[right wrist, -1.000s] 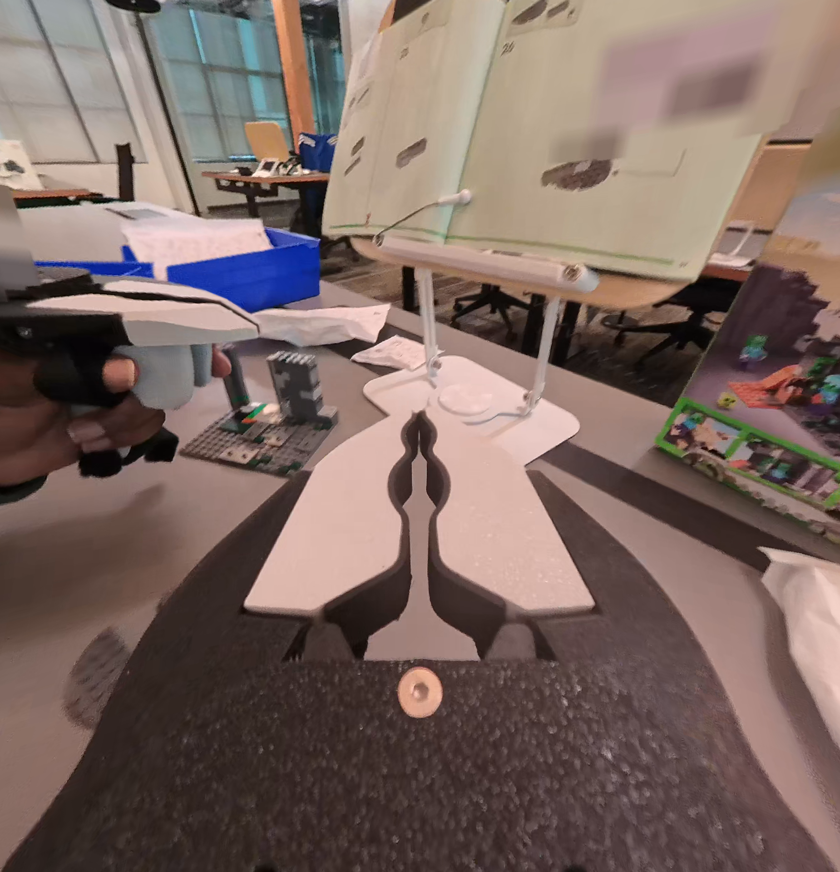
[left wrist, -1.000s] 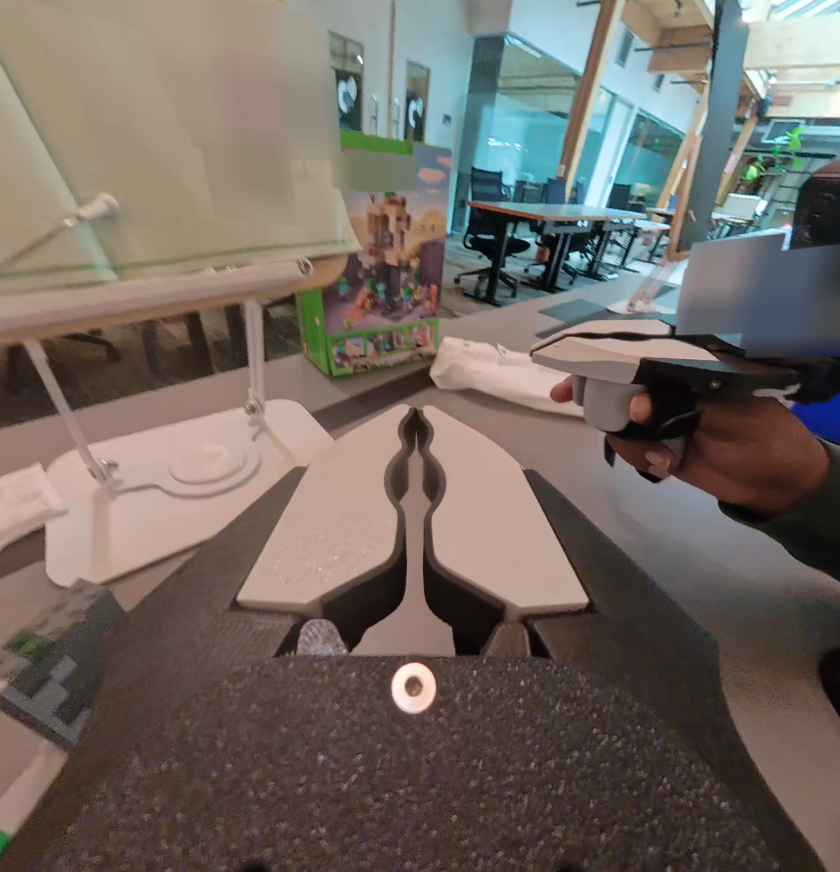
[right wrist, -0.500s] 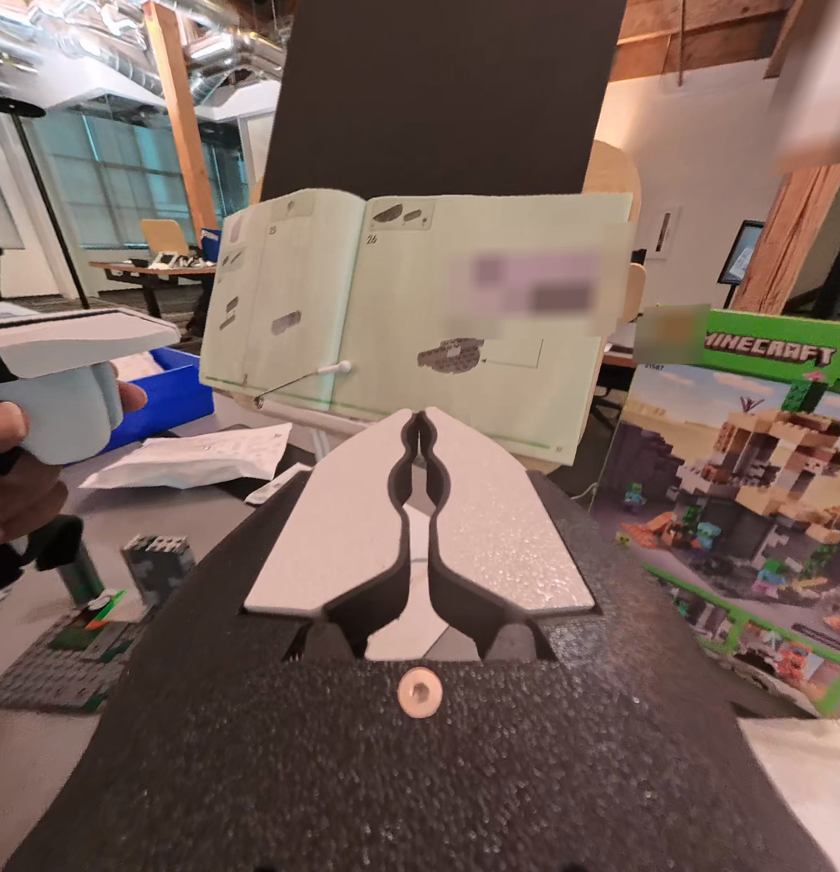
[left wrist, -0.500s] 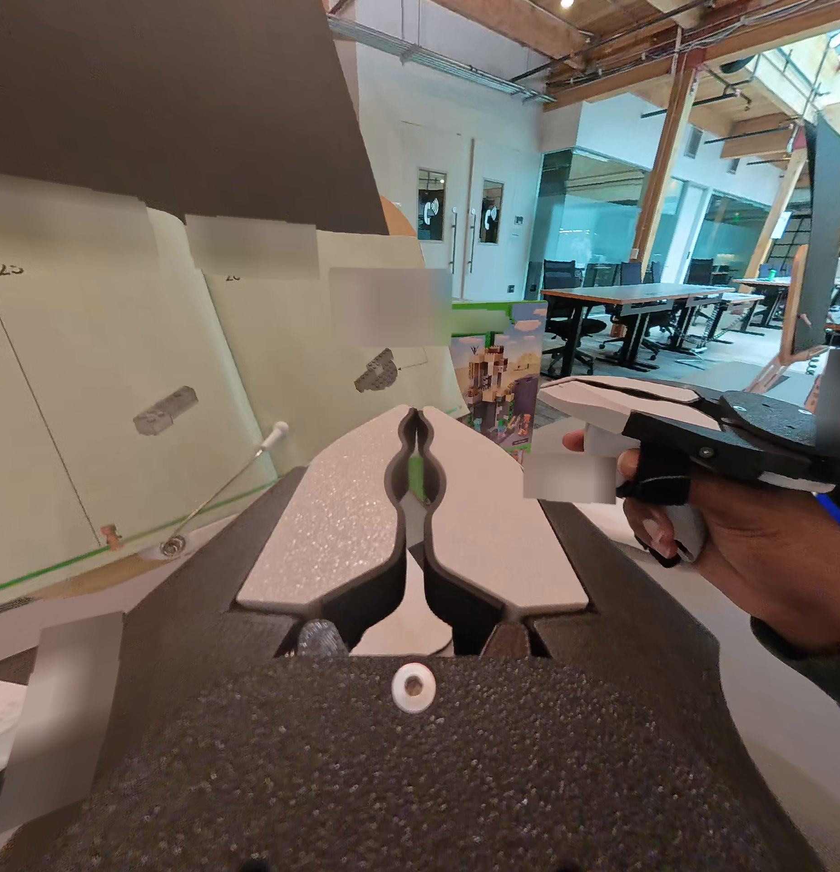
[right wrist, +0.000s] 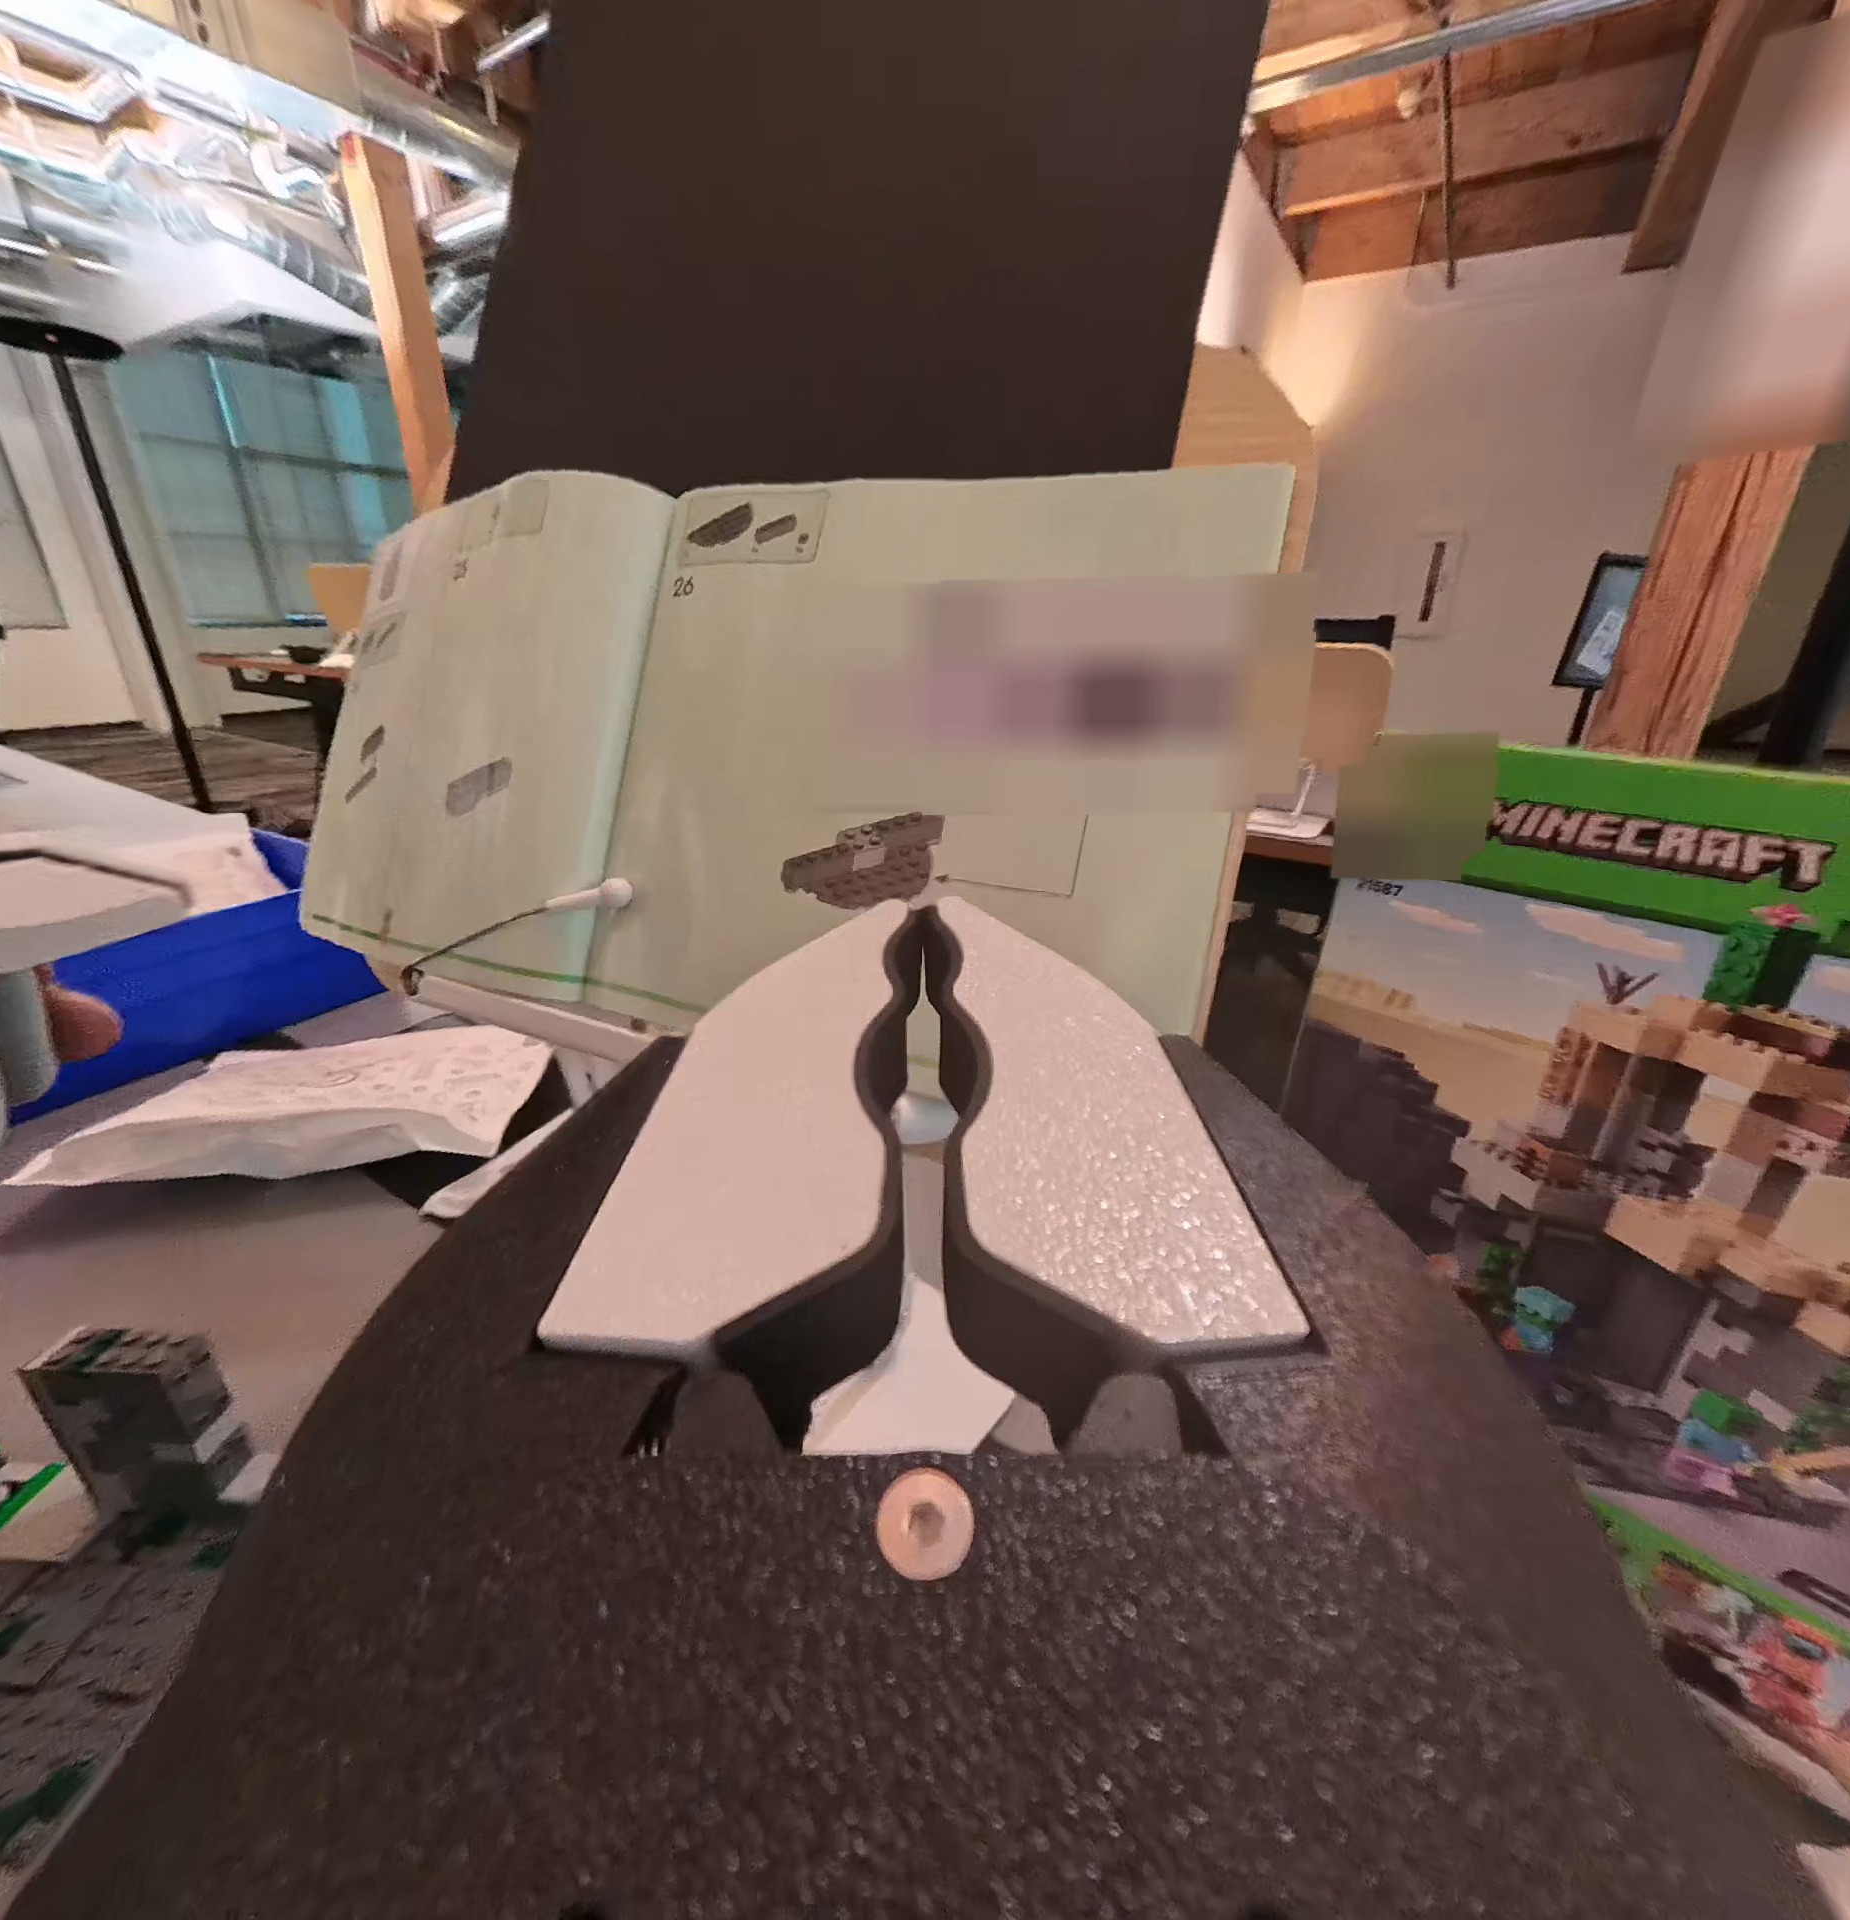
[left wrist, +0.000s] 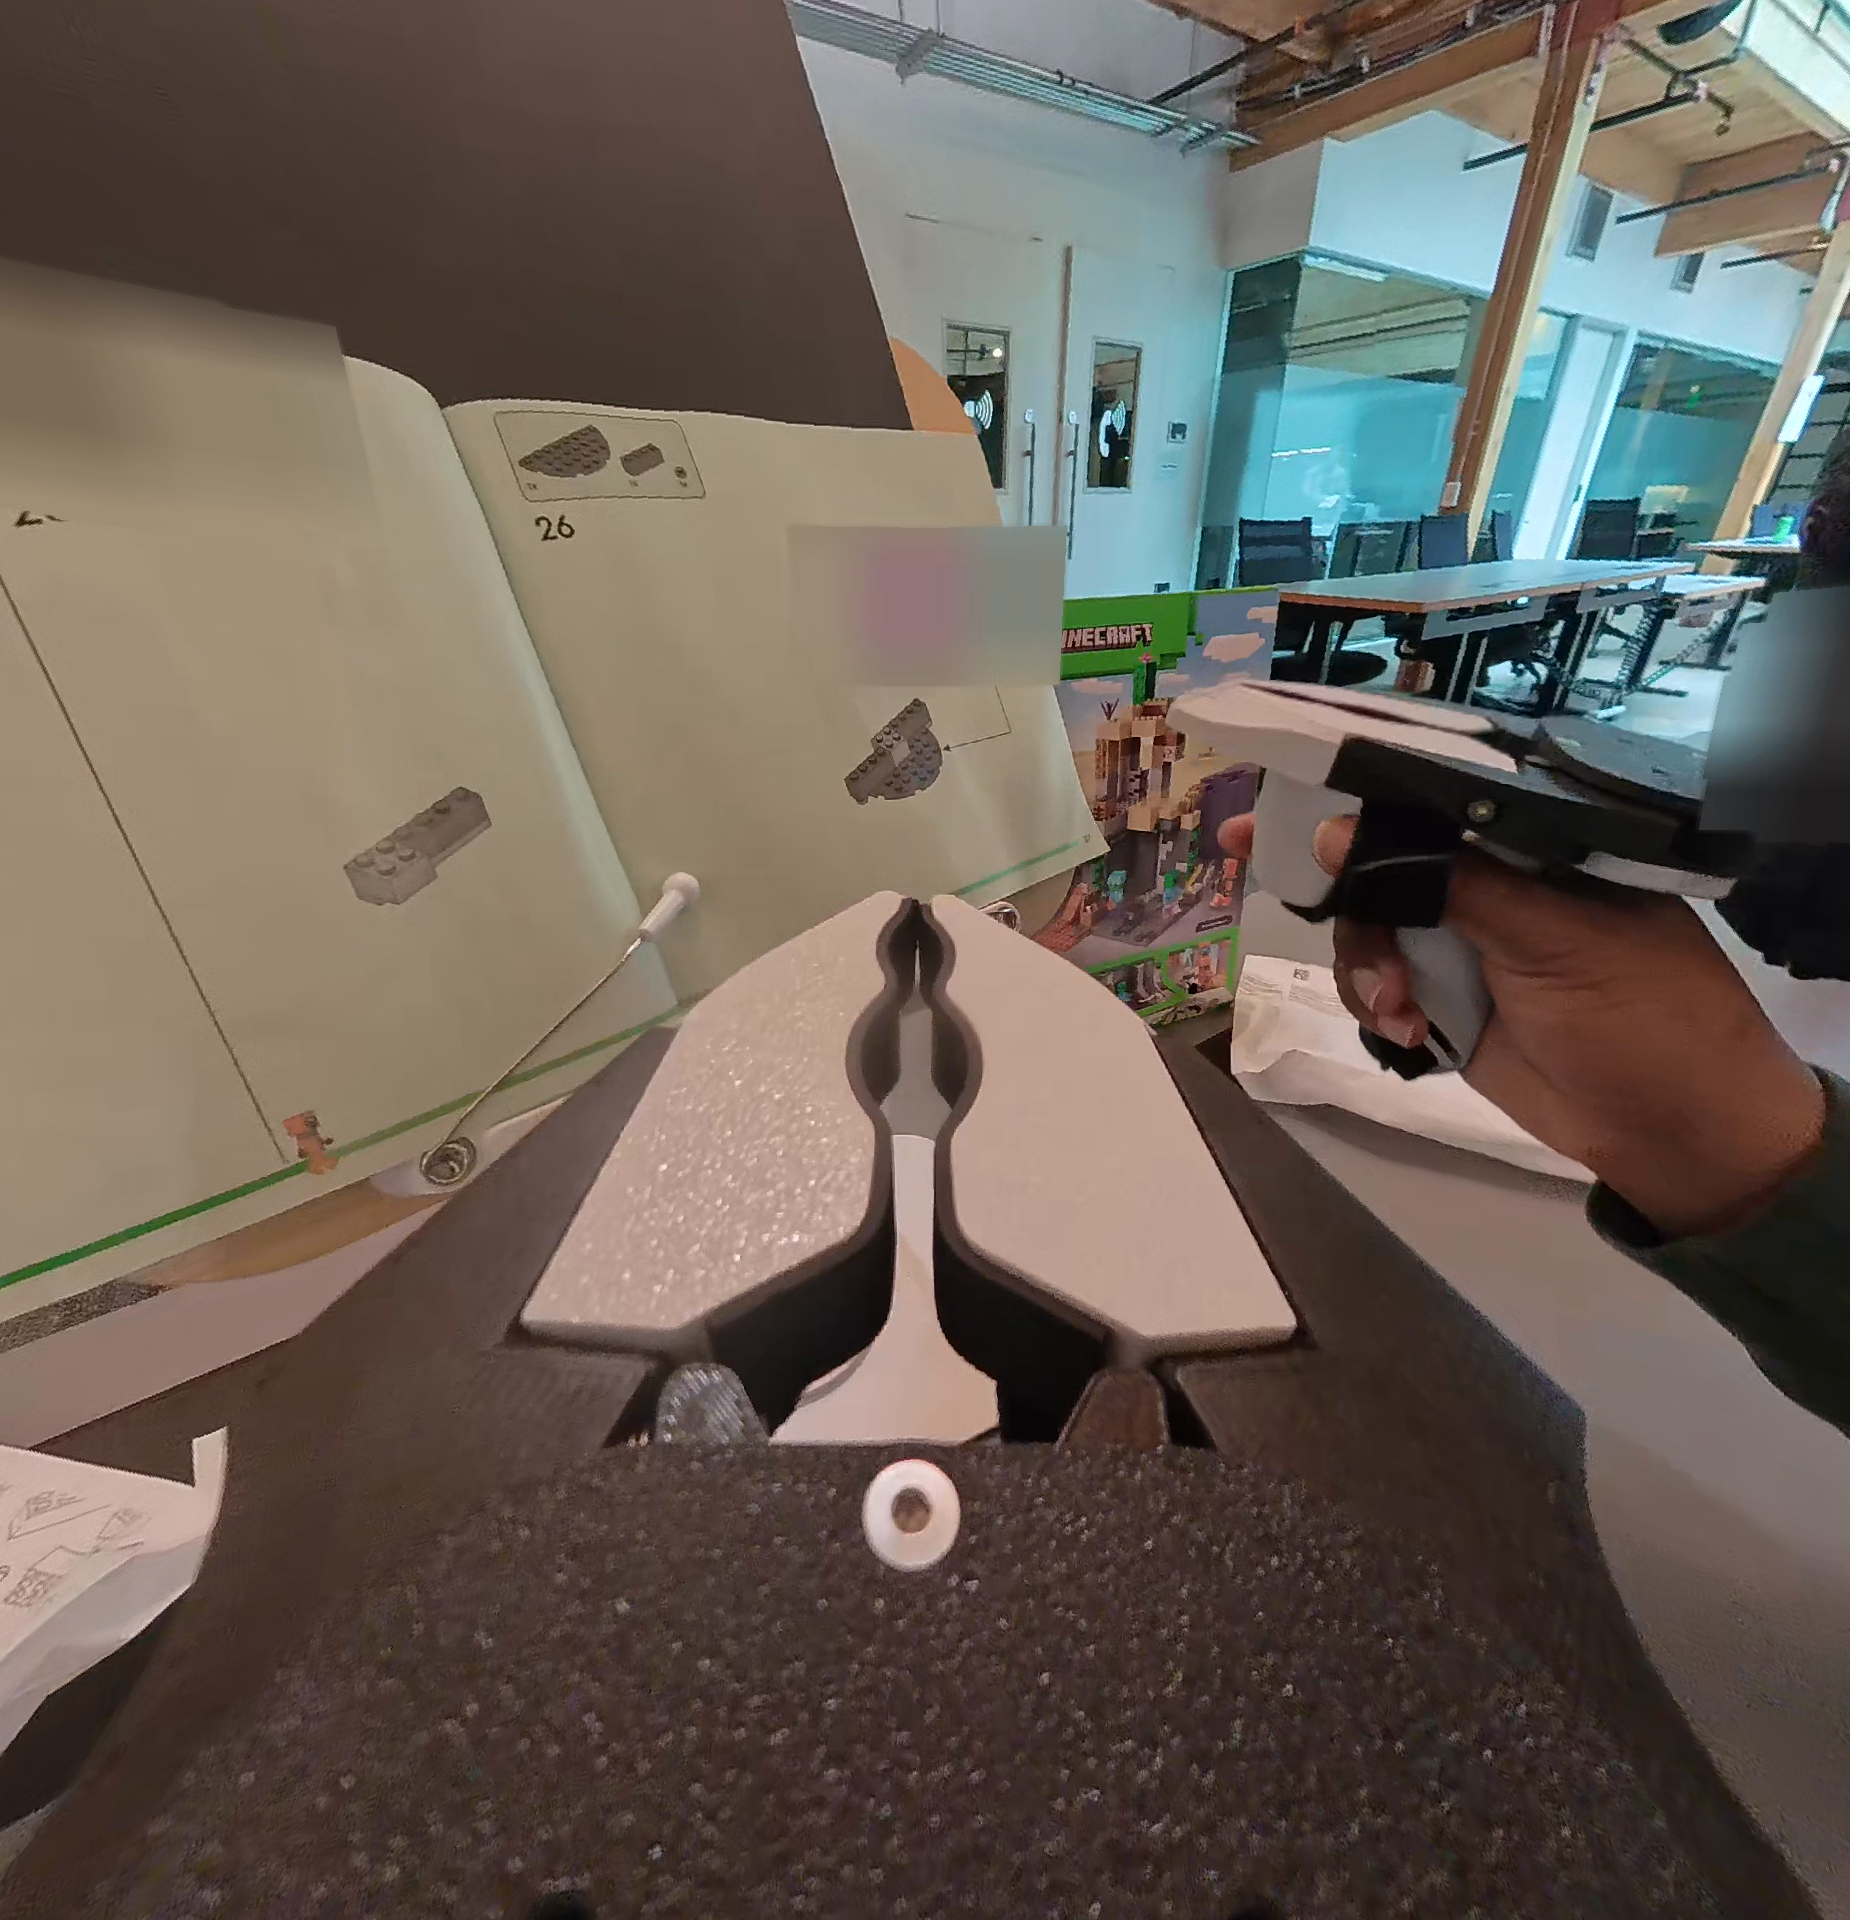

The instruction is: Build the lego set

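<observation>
Left gripper (left wrist: 916,914) and right gripper (right wrist: 923,914) were held closed, empty, raised before instruction booklet (right wrist: 755,748); partial lego build (right wrist: 136,1423) was seen below-left of booklet; judged light, rigid, snap-apart; best gripped by sides.

pale green booklet (right wrist: 900,748), blue bin (right wrist: 204,966)
</observation>
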The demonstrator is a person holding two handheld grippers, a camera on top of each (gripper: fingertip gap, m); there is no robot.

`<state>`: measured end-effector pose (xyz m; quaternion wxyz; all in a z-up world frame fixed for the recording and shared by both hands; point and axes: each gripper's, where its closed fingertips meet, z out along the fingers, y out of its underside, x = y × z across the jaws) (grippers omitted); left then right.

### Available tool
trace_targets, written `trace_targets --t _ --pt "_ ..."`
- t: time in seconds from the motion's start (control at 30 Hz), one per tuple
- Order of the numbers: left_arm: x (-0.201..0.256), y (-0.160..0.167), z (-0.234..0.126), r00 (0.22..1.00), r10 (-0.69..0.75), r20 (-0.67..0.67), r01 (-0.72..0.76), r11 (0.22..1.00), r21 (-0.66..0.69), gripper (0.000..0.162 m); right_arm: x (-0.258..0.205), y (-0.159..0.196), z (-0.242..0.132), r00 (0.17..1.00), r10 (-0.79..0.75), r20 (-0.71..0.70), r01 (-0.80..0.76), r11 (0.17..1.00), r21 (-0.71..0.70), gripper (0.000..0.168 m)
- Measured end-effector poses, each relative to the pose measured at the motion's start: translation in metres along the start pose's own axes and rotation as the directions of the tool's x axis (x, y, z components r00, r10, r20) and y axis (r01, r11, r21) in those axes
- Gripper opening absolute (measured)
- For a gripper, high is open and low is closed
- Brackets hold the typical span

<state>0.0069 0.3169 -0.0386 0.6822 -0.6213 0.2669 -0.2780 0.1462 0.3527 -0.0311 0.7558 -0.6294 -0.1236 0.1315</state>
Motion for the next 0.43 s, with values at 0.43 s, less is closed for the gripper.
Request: trace_targets --t 0.43 --pt "-0.002 -0.017 -0.014 0.999 0.032 -0.002 -0.032 0.998 0.045 0.0 0.025 -0.012 0.043 0.987 -0.162 0.02 0.162 0.985 -0.06 0.0"
